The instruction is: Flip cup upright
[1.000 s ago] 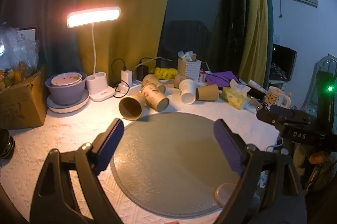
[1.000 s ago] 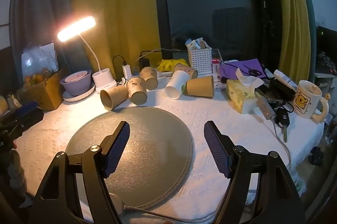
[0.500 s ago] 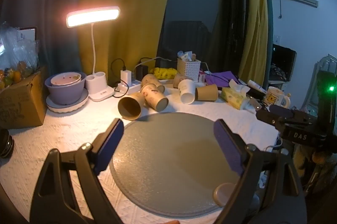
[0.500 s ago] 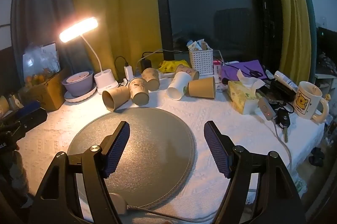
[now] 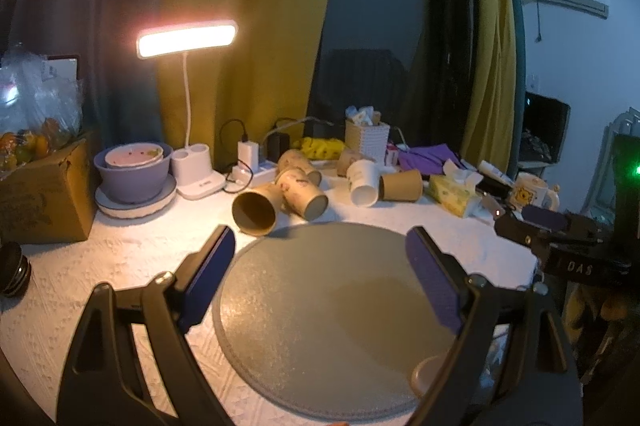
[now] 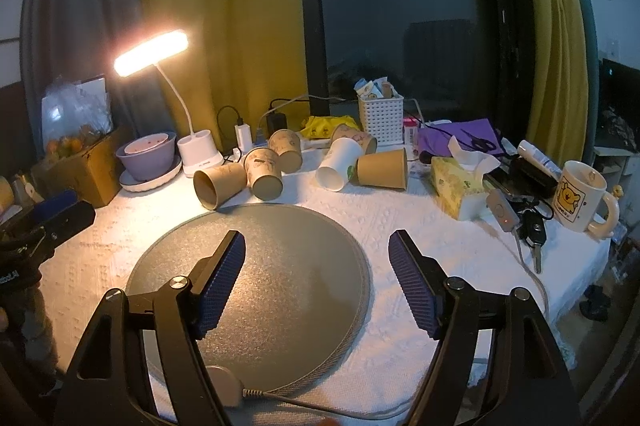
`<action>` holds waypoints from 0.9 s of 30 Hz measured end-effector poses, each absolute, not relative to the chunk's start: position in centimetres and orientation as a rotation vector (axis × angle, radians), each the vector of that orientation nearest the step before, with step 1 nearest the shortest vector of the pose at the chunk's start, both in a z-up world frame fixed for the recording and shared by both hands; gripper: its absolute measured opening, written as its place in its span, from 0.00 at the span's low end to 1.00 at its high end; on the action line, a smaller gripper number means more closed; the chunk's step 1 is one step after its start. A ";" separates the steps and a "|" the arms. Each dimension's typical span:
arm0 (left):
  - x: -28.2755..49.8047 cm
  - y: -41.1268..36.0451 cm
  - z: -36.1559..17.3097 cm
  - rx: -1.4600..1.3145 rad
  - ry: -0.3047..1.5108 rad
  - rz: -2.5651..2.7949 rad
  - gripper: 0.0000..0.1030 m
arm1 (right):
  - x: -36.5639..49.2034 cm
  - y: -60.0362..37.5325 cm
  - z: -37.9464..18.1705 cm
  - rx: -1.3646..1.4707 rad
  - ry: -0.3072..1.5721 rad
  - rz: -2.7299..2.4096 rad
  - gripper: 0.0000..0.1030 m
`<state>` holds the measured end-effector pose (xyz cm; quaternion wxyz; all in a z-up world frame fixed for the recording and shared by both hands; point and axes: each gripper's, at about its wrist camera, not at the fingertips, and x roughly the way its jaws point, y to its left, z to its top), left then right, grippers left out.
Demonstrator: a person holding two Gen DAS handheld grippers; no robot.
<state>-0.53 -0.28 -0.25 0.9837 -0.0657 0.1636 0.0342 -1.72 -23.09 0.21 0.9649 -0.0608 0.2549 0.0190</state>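
Note:
Several paper cups lie on their sides on the white tablecloth behind a round grey mat [image 5: 332, 310] [image 6: 276, 278]. A brown cup [image 5: 256, 211] [image 6: 218, 185] lies nearest, mouth toward me, beside a printed cup [image 5: 302, 193] [image 6: 264, 173]. A white cup [image 5: 364, 181] [image 6: 338, 163] and another brown cup [image 5: 400, 185] [image 6: 384, 169] lie further right. My left gripper [image 5: 320, 254] is open and empty above the mat. My right gripper [image 6: 316, 258] is open and empty above the mat; it also shows in the left wrist view [image 5: 532, 222].
A lit desk lamp [image 6: 152, 53] stands at the back left beside purple bowls [image 6: 150, 155] and a cardboard box [image 5: 40, 193]. A white basket [image 6: 380, 117], tissue box [image 6: 460, 181], keys [image 6: 534, 226] and bear mug [image 6: 578, 193] crowd the right side.
Both grippers have drifted slightly closer to the table, the right one a little toward the cups. The cups have not moved and both jaws stay open.

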 end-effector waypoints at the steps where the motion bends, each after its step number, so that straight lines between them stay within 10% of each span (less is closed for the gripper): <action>1: -0.7 -0.3 -0.3 -0.133 0.317 0.070 0.86 | -1.7 -23.1 0.2 -0.123 0.515 0.040 0.75; 27: -0.5 -1.5 -0.9 -0.090 0.322 0.057 0.86 | -2.0 -23.0 0.2 -0.133 0.502 0.026 0.76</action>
